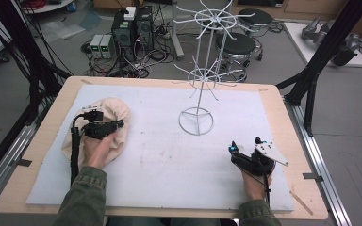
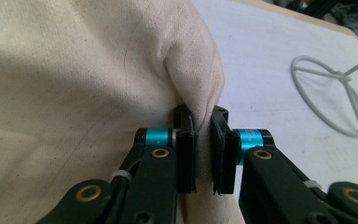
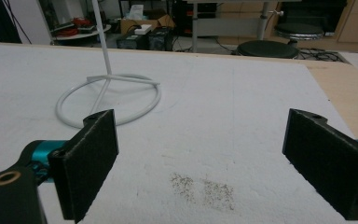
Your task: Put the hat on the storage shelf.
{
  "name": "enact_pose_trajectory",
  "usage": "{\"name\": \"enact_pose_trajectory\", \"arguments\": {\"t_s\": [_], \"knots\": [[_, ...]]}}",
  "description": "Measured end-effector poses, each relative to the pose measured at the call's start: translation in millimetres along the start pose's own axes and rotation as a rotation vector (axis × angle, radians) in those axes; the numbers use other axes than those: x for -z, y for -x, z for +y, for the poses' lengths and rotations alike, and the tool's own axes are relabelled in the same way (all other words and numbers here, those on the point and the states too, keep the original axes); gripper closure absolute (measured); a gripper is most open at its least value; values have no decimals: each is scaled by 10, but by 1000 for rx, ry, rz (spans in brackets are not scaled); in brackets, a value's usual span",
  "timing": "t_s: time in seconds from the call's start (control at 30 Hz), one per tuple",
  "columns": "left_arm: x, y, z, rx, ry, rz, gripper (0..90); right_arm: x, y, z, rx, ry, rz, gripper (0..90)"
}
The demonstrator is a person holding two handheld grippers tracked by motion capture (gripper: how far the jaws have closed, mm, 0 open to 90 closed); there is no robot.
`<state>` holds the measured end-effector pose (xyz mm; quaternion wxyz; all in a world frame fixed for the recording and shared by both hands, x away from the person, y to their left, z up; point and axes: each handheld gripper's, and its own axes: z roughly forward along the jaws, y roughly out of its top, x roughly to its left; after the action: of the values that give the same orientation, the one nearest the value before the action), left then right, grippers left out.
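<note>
My left gripper (image 2: pixel 204 161) pinches a fold of the cream cloth bag (image 2: pixel 74 84), its jaws pressed together on the fabric. The bag (image 1: pixel 107 117) lies bunched at the left of the white mat (image 1: pixel 160 155), under my left hand (image 1: pixel 99 146). My right gripper (image 3: pixel 200 158) rests near the mat's right front with jaws spread wide and nothing between them. The white wire stand (image 1: pixel 199 80) rises from its ring base between the two, farther back on the mat.

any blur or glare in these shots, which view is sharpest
High view: even light, soft overall, no glare on the white mat. Left gripper view: the cloth pinched in the left gripper is sharp, the wire stand behind slightly soft. Right gripper view: the right gripper and mat crisp, far background soft.
</note>
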<state>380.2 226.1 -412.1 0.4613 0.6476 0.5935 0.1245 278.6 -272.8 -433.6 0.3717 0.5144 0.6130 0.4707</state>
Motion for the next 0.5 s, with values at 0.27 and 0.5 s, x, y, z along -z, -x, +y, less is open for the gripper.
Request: {"name": "enact_pose_trajectory", "arguments": {"t_s": [0.27, 0.5], "knots": [[125, 26, 22, -26, 29, -71, 821, -4, 5, 0, 10, 3, 3, 94], [254, 71, 91, -77, 62, -154, 821, -7, -3, -2, 3, -1, 7, 94]]}}
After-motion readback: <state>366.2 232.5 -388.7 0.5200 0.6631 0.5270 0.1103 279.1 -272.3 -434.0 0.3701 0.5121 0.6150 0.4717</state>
